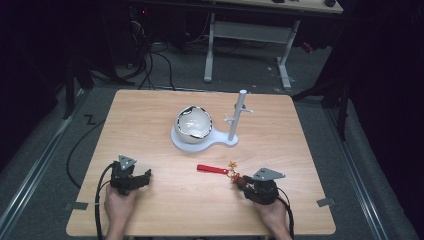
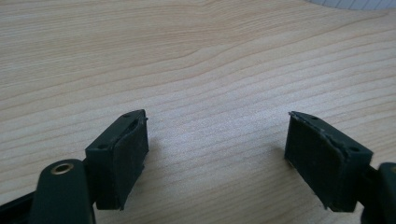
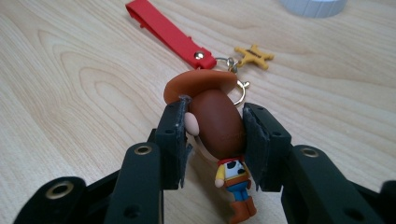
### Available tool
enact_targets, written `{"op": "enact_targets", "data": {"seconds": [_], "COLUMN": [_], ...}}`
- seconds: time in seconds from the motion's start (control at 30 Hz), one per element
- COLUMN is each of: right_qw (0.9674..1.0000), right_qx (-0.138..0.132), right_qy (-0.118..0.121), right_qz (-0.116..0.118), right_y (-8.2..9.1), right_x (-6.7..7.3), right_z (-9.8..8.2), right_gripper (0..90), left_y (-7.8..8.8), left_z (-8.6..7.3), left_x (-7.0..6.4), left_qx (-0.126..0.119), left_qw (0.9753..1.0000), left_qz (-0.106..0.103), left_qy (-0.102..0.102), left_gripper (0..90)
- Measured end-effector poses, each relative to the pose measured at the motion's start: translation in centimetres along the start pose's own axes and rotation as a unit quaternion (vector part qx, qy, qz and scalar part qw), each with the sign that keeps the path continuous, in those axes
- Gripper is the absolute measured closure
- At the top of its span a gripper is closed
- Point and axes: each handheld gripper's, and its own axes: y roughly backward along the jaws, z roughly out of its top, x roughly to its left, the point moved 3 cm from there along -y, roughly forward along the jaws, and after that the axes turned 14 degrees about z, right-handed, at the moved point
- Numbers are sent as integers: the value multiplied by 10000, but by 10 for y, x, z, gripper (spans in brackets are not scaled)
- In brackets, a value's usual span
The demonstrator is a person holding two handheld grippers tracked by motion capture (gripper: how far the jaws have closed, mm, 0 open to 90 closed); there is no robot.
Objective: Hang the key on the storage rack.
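**Cowboy Keychain Caught by Its Head**

Now the right hand-held gripper [image 3: 212, 135] is pinching the head of a little cowboy figure keychain [image 3: 217, 126], one black pad on each side of the brown head. The toy lies on the wooden worktop [image 1: 165, 200], close to the person's edge and on the right side. Its orange hat points away from the hand, and its small legs and boots poke out below the pads. A red strap [image 3: 166, 32] and a yellow star charm [image 3: 253, 56] lie flat on the wood just past the hat, joined to it by a thin metal ring.

The left hand-held gripper [image 2: 215, 149] is spread wide with nothing between its pads, only bare wood. From above it sits at the near left [image 1: 131, 180], well apart from the toy.

The toy looks small and light, so it should lift easily. The head is round and smooth (it looks like rubbery plastic), so it might slip or roll between the pads. The strap is floppy and will likely dangle and swing with the star. The head looks like the fattest part to grab. Farther back stand a white bowl [image 1: 194, 123] and a white peg stand [image 1: 239, 117].
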Motion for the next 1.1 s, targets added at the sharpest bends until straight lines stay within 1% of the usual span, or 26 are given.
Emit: {"op": "enact_targets", "data": {"seconds": [0.1, 0.13, 0.17, 0.4, 0.5, 0.53, 0.6, 0.63, 0.7, 0.73, 0.87, 0.93, 0.97, 1.0, 1.03, 1.07, 1.1], "right_qw": [10000, 9998, 9997, 9994, 9981, 9981, 9972, 9960, 9948, 9940, 9934, 9946, 9946, 9953, 9956, 9956, 9962], "right_qx": [-43, -135, -189, -288, -517, -517, -633, -734, -838, -909, -960, -896, -896, -861, -843, -843, -820], "right_qy": [-33, -109, -131, -121, -190, -190, -210, -278, -335, -382, -439, -402, -402, -363, -344, -344, -279], "right_qz": [7, 36, 63, 172, 277, 277, 336, 423, 461, 464, 437, 347, 347, 248, 208, 208, 136], "right_y": [3, 6, 7, 16, 22, 22, 25, 28, 32, 34, 39, 44, 44, 47, 49, 49, 52], "right_x": [-2, -3, -3, -6, -8, -8, -9, -9, -9, -9, -9, -11, -11, -12, -12, -12, -13], "right_z": [2, 4, 6, 12, 16, 16, 16, 17, 18, 18, 18, 21, 21, 25, 26, 26, 30], "right_gripper": [618, 619, 619, 620, 621, 621, 621, 622, 623, 624, 625, 626, 626, 628, 628, 628, 629], "left_y": [0, 0, 0, 0, 0, 0, 0, 0, 0, 0, 0, 0, 0, 0, 0, 0, 0], "left_z": [0, 0, 0, 0, 0, 0, 0, 0, 0, 0, 0, 0, 0, 0, 0, 0, 0], "left_x": [0, 0, 0, 0, 0, 0, 0, 0, 0, 0, 0, 0, 0, -1, -1, -1, -1], "left_qx": [-1, -2, -2, -2, 1, 1, 0, -2, -1, -1, -2, -5, -5, -8, -8, -6, -12], "left_qw": [10000, 10000, 10000, 10000, 10000, 10000, 10000, 10000, 10000, 10000, 10000, 10000, 10000, 10000, 10000, 10000, 10000], "left_qz": [-1, 0, 1, 2, 5, 6, 6, 8, 9, 9, -11, -15, -20, -31, -39, -42, -48], "left_qy": [1, 1, 1, 2, -3, -2, -2, 1, -1, -1, -16, -13, -13, -15, -22, -24, -15], "left_gripper": [218, 218, 218, 218, 218, 218, 218, 218, 218, 218, 217, 216, 216, 215, 215, 215, 215]}}
